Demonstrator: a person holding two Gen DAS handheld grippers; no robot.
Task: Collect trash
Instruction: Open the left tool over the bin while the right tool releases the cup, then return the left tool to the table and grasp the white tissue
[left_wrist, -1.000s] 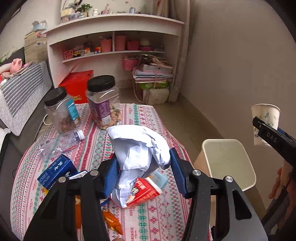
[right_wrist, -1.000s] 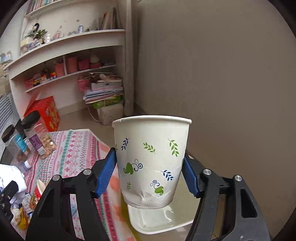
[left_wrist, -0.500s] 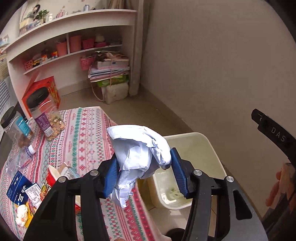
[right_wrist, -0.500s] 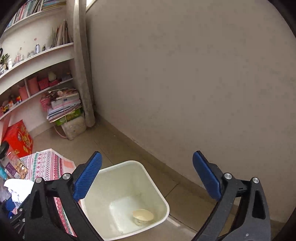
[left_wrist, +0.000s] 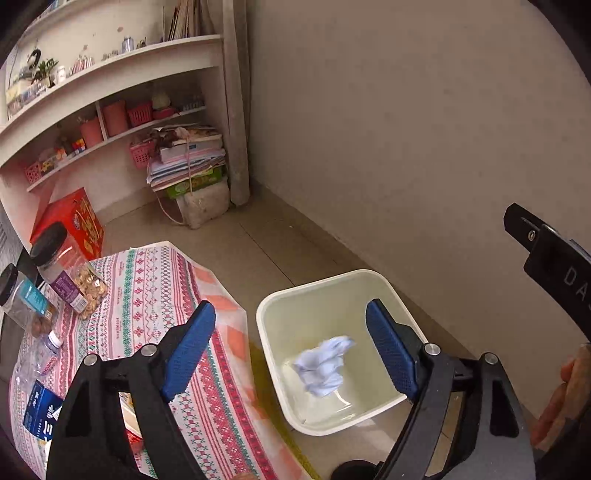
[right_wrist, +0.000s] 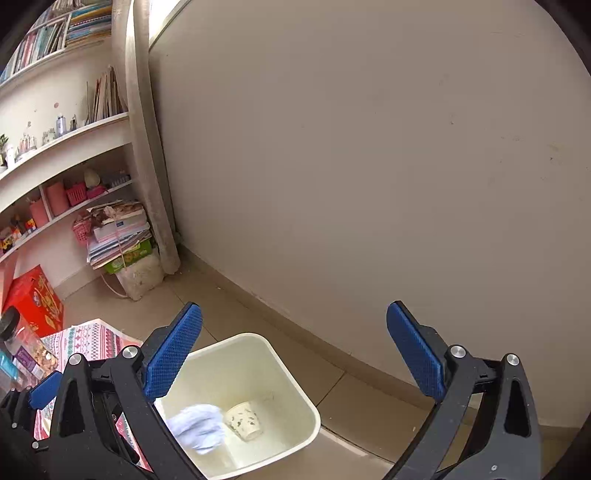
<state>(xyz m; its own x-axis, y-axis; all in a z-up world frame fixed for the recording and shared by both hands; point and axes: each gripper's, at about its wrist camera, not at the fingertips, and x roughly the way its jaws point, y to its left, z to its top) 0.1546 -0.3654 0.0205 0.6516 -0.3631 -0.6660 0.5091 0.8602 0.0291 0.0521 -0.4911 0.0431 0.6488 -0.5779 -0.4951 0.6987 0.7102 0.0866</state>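
Both grippers are hanging released over the bin (left_wrist: 325, 291) — the left gripper (left_wrist: 291, 347), jaws just opening, is dropping the crumpled paper (left_wrist: 321, 365) beside the cup (right_wrist: 245, 421) — so next means reaching back to the surface (left_wrist: 155, 288) for more trash.

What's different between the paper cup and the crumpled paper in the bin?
The paper cup keeps its firm round shape and lies on its side; the crumpled paper is a shapeless wad. The paper cup is cream with green leaf prints; the crumpled paper is plain bluish white. Both are inside the cream bin, side by side.
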